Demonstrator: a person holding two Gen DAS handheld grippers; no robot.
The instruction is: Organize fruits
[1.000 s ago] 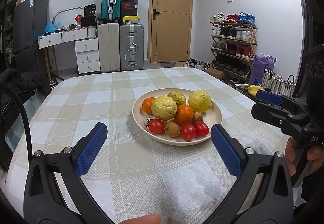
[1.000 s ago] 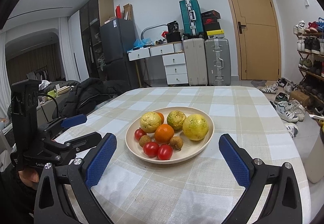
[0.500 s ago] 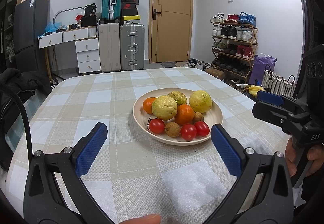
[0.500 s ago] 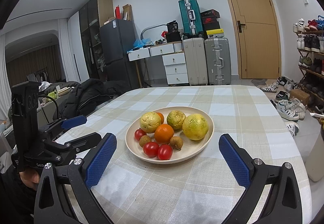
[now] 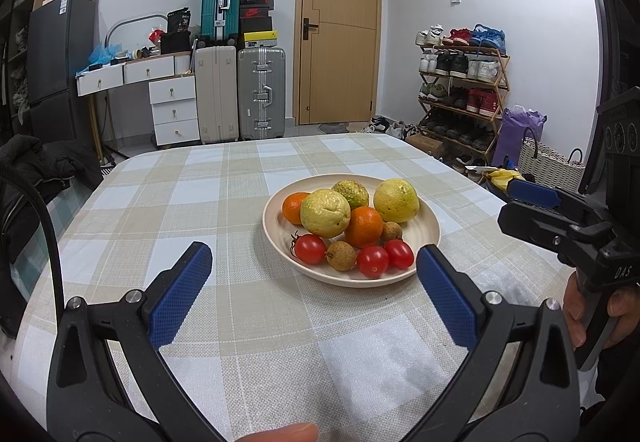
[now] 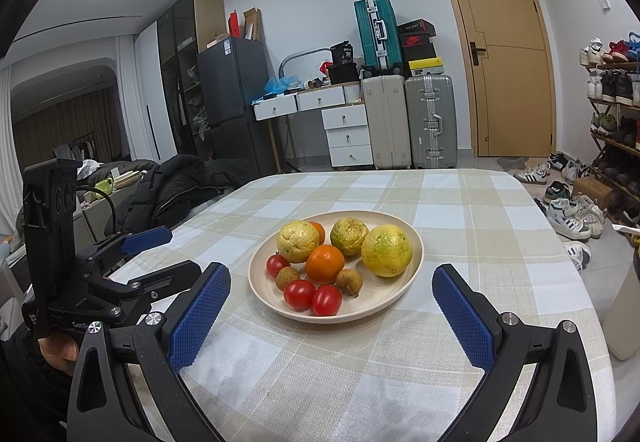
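**Facing a full plate, both grippers spread and empty**

Lying straight ahead of both tools, the plate (image 5: 430, 242) of fruit is found mid-table on the checked cloth (image 5: 200, 202); the left gripper (image 5: 314, 284) is held wide, nothing between its pads; the right gripper (image 6: 332, 306) is likewise wide and empty; the plate's near rim is framed between the right gripper's fingers, so that one is judged nearer. The cherry tomatoes (image 6: 312, 296) sit closest; the far orange (image 6: 318, 231) is half hidden behind a yellow fruit (image 6: 298, 241); no sorting destination is seen.
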